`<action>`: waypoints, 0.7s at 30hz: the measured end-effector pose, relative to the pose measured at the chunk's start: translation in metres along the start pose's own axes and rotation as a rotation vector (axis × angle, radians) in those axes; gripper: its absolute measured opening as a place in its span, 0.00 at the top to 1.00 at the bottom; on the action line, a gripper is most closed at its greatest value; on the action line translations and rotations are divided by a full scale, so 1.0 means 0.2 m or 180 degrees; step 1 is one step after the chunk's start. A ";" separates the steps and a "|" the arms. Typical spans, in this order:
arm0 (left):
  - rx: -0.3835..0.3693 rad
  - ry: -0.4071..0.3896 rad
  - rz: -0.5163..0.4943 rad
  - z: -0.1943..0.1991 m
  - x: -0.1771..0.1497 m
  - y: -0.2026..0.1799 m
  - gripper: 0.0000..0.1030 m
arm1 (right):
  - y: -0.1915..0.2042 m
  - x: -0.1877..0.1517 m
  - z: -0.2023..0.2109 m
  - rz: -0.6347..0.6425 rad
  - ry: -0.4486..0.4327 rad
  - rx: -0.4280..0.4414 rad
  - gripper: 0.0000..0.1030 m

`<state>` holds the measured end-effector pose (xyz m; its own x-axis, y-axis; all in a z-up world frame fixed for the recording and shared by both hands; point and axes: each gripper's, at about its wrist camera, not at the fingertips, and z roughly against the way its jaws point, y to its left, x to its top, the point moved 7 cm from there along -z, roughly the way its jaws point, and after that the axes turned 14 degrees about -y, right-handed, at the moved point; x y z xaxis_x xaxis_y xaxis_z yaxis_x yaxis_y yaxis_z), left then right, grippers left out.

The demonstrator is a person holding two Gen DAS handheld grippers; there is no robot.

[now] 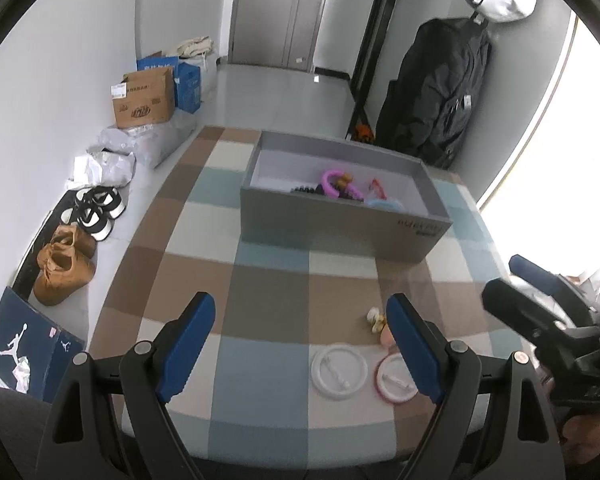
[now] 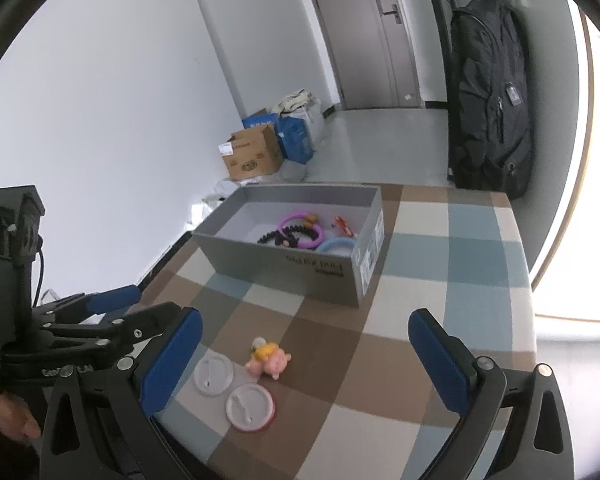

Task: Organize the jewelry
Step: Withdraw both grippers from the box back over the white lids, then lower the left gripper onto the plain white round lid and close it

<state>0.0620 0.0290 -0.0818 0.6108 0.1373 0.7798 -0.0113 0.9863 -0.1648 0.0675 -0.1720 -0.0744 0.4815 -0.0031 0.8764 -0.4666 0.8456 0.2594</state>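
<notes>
Both grippers (image 1: 300, 344) (image 2: 304, 356) agape (nothing held); box (image 2: 283, 268) mid-table, near edge w/ discs (image 2: 213, 376).

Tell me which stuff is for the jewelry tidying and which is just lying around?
For the job:
gray box
purple ring
blue ring
white disc
red-rimmed disc
pink charm

Just lying about:
cardboard box
black backpack
shoes

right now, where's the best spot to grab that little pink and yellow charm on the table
Grip the pink and yellow charm across its pink body, the widest part, coming straight down from above. It lies flat on the checked cloth, clear of both white discs, so the open right tool probably fits.
</notes>
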 end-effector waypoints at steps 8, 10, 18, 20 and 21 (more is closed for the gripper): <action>0.0108 0.0075 -0.0194 0.03 -0.09 0.00 0.18 | 0.01 -0.06 0.03 0.0076 0.0068 -0.0100 0.00; 0.0131 0.0124 -0.0232 0.02 -0.11 0.00 0.18 | 0.01 -0.07 0.04 0.0058 0.0069 -0.0102 0.00; 0.0116 0.0409 -0.0314 -0.01 -0.21 -0.02 0.18 | 0.02 -0.08 0.06 0.0047 0.0066 -0.0133 0.00; 0.0101 0.0460 -0.0345 -0.02 -0.23 -0.02 0.18 | 0.02 -0.08 0.06 0.0051 0.0064 -0.0138 0.00; 0.0123 0.0493 -0.0372 -0.03 -0.24 -0.02 0.18 | 0.02 -0.08 0.06 0.0050 0.0062 -0.0140 0.00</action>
<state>0.0370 0.0175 -0.1211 0.7242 0.0087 0.6895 0.0382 0.9979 -0.0528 0.0494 -0.1757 -0.0821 0.4890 0.0204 0.8721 -0.4414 0.8680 0.2272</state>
